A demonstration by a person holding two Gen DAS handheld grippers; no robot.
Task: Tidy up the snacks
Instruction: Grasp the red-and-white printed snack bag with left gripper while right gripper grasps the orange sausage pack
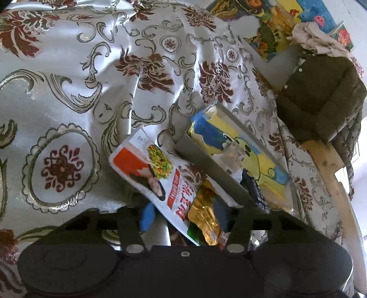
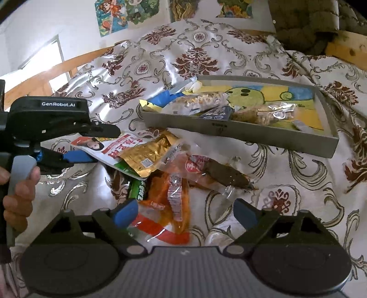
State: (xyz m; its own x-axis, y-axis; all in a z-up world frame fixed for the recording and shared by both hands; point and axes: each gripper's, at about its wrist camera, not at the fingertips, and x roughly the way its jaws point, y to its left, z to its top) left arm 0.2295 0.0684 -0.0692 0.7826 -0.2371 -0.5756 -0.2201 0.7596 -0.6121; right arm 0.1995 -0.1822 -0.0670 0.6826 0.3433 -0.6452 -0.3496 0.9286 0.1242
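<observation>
A grey tray (image 2: 238, 130) with a cartoon picture on its floor holds several snack packs; it also shows in the left wrist view (image 1: 206, 165). In front of it lies a pile of loose snacks: a white and red pouch (image 2: 110, 149), a gold packet (image 2: 146, 155), an orange packet (image 2: 169, 199) and a clear pack with a dark snack (image 2: 220, 174). My left gripper (image 1: 181, 217) is open, its jaws on either side of the white and red pouch (image 1: 156, 174) and gold packet (image 1: 204, 217). My right gripper (image 2: 183, 215) is open and empty over the orange packet.
Everything lies on a white floral cloth (image 2: 286, 183) with dark red flowers. A dark green jacket (image 1: 321, 91) hangs at the far right over a wooden frame (image 1: 330, 169). Colourful pictures (image 2: 114, 16) hang on the wall behind.
</observation>
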